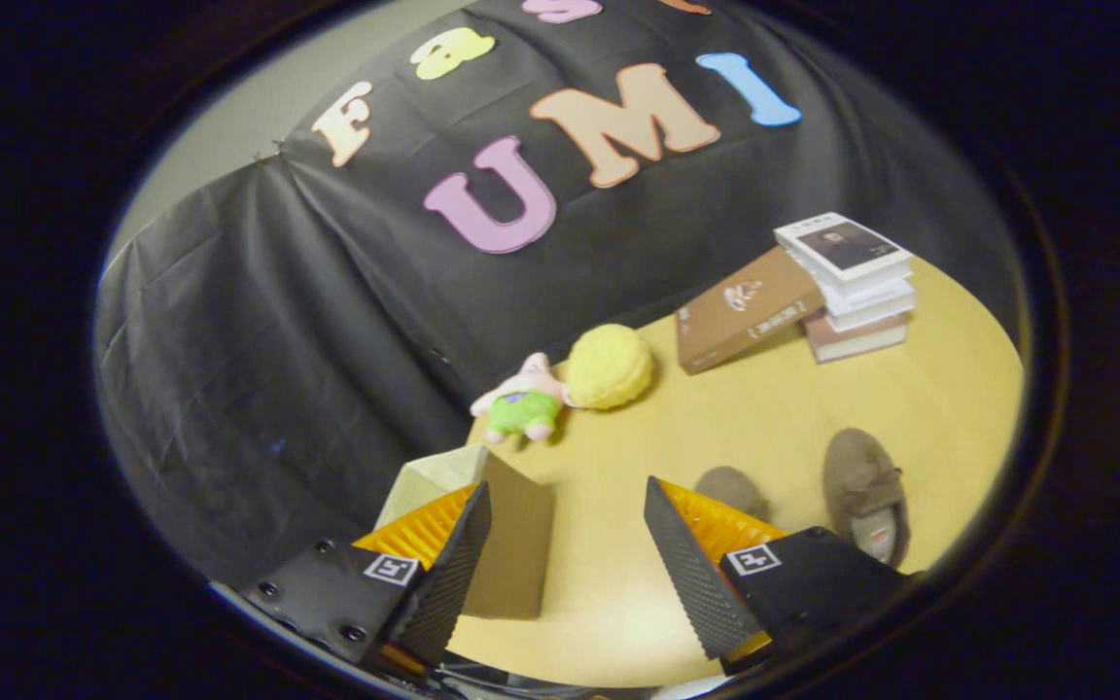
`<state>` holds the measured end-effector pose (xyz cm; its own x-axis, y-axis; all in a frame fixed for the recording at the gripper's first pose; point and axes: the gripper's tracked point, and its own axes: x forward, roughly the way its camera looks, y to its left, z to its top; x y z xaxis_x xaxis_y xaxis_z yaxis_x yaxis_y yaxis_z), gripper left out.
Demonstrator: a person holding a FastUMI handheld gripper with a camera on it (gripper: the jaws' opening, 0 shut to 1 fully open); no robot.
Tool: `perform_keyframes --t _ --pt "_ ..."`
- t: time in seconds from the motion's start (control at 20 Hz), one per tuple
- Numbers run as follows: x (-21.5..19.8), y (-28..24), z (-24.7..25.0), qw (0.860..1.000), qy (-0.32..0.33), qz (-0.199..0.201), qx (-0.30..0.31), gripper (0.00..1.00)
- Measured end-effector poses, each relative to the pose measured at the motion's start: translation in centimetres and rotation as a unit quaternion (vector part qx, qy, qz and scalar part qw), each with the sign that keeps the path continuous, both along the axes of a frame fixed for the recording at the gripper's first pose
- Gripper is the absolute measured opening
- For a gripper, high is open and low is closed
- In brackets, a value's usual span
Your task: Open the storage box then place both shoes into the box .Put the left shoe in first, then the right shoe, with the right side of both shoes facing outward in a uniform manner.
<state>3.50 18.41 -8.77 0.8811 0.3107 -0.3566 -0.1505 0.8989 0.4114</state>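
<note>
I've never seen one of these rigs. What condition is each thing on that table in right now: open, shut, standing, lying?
hand-held gripper: open, fingers apart, gripping nothing.
storage box: flap raised by the left finger; inside hidden.
whole shoe: lying flat on the table, outside the box.
second shoe: on the table, partly hidden behind the right finger.
pink plush toy: lying down.
yellow ball: resting against the plush.
books: stacked, closed.
brown book: closed, leaning on the stack.

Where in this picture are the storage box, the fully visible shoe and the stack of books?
storage box (511, 544): gripper view, on its brown raised flap.
shoe (866, 491): gripper view, on its brown upper.
stack of books (852, 282): gripper view, on its side edges.
</note>
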Motion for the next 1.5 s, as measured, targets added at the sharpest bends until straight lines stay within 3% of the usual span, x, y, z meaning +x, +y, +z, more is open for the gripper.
perform_keyframes --t 0.25,0.75,1.4,1.5 --pt "-0.4 -5.7 -5.2 0.995 0.065 -0.033 -0.067 0.98" --pt "-1.3 -8.2 -13.4 0.975 0.172 -0.013 -0.137 0.99" --pt "-1.0 -7.9 -20.2 0.944 0.293 0.022 -0.152 0.46" --pt "-0.9 -8.2 -21.2 0.94 0.3 0.013 -0.16 0.37"
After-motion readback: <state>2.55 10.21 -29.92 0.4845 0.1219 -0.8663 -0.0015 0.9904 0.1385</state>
